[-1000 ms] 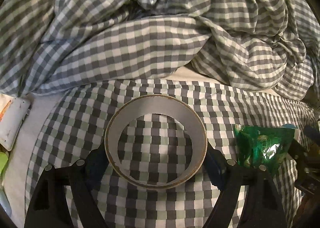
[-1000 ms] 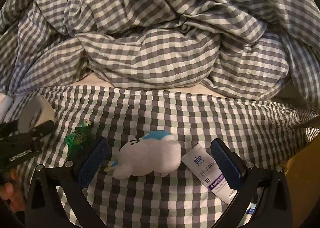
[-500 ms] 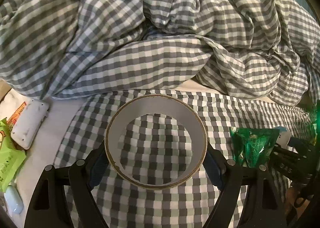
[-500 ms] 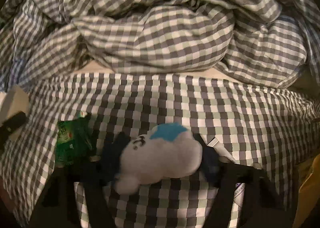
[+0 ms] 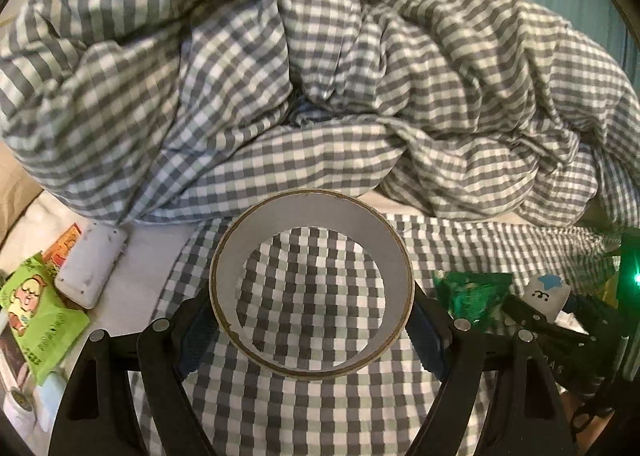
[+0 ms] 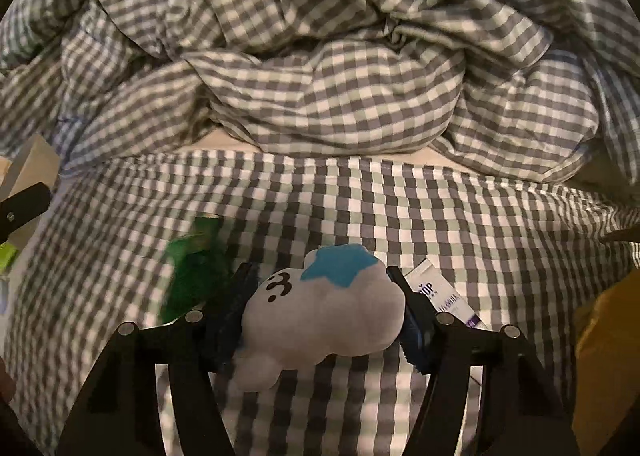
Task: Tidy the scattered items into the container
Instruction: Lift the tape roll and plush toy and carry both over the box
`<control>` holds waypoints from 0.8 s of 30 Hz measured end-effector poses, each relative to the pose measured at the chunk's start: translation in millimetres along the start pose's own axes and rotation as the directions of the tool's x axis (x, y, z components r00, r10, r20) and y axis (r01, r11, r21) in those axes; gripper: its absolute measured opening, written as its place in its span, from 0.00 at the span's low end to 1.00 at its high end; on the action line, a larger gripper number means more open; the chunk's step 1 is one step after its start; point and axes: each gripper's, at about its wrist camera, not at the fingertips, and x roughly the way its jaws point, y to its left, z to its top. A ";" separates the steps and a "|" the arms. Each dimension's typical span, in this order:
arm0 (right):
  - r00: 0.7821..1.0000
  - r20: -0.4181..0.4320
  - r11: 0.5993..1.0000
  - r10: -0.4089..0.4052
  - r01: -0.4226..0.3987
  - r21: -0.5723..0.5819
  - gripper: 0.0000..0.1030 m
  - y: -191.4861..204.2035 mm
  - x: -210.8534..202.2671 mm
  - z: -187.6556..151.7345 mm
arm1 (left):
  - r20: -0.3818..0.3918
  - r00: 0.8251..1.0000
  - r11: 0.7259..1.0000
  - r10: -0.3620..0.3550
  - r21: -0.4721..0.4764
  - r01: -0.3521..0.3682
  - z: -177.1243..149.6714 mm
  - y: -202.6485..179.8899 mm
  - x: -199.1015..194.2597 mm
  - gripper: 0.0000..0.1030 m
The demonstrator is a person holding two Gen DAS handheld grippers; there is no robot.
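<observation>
My left gripper [image 5: 312, 322] is shut on a wide roll of tape [image 5: 256, 232], a white ring with a brown rim, held above the checked bedsheet [image 5: 320, 408]. My right gripper [image 6: 324, 316] is shut on a white plush toy [image 6: 320, 320] with a blue patch and a small face, just above the sheet. A green foil packet [image 6: 192, 272] lies left of the toy, and a white tube [image 6: 440, 296] lies right of it. In the left wrist view the packet [image 5: 472, 292] and the toy [image 5: 548, 292] show at the right. No container is in view.
A rumpled checked duvet [image 5: 320, 76] is heaped across the back of the bed. At the left lie a green snack box [image 5: 36, 316], a white flat device [image 5: 92, 264] and an orange pack [image 5: 64, 244]. Something yellow [image 6: 608, 356] sits at the right edge.
The right gripper closed on the plush toy, which now sits between its pads. The left gripper rose with the tape roll, bringing more items at the left into view.
</observation>
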 end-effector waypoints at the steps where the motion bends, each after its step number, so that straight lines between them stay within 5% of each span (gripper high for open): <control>1: 1.000 0.000 1.000 0.008 -0.008 0.004 0.62 0.5 -4.9 0.3 | 0.009 1.000 1.000 0.000 0.000 0.000 1.8 -1.4 -6.6 0.82; 11: 0.993 0.104 0.998 0.058 -0.060 0.016 0.62 5.3 -100.4 10.6 | 0.091 0.996 1.000 -0.009 0.030 0.007 15.2 -20.1 -88.2 0.82; 24: 0.954 0.294 0.997 0.057 -0.070 0.031 0.62 -17.1 -259.7 7.3 | 0.219 0.974 0.997 -0.065 0.062 0.053 13.5 -64.3 -222.4 0.82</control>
